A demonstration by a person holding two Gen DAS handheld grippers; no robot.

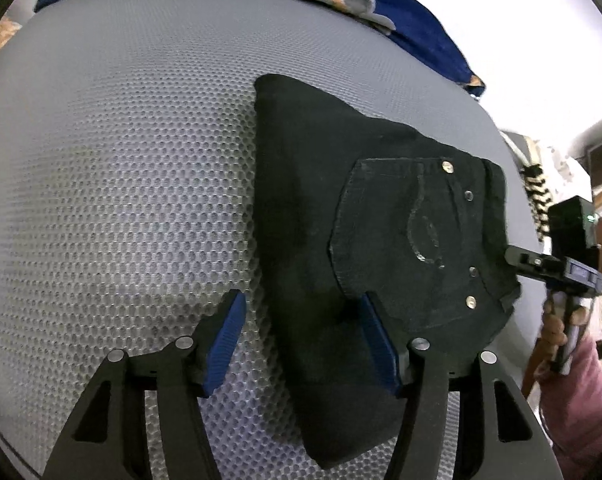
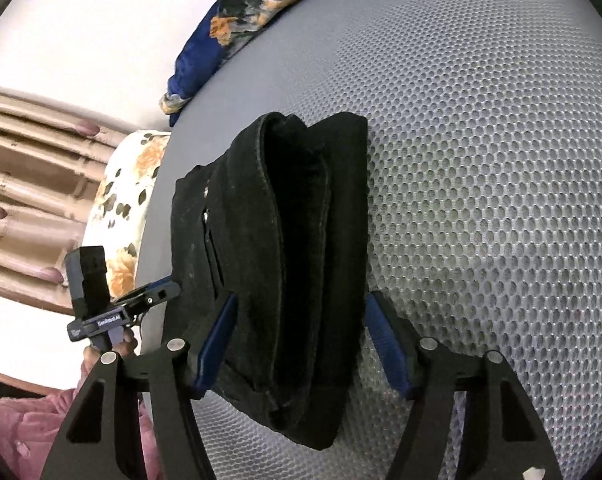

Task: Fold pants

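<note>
Black pants (image 1: 381,200) lie folded into a thick stack on the grey mesh mattress (image 1: 121,180), back pocket (image 1: 413,240) with rivets facing up. My left gripper (image 1: 301,340) is open and straddles the stack's near left edge: one blue pad on the mesh, the other over the cloth. In the right wrist view the pants (image 2: 285,220) show their layered end. My right gripper (image 2: 301,348) straddles that end with a pad close on each side, and I see no squeeze. Each gripper's tip shows in the other view, at the pants' edge: right gripper (image 1: 513,256), left gripper (image 2: 173,290).
A blue floral blanket (image 1: 401,4) (image 2: 237,12) is bunched along the mattress's far edge. A floral pillow (image 2: 125,200) and pink curtain (image 2: 29,184) lie beyond the mattress (image 2: 481,160) side. A hand with a pink sleeve (image 1: 581,380) holds the right gripper.
</note>
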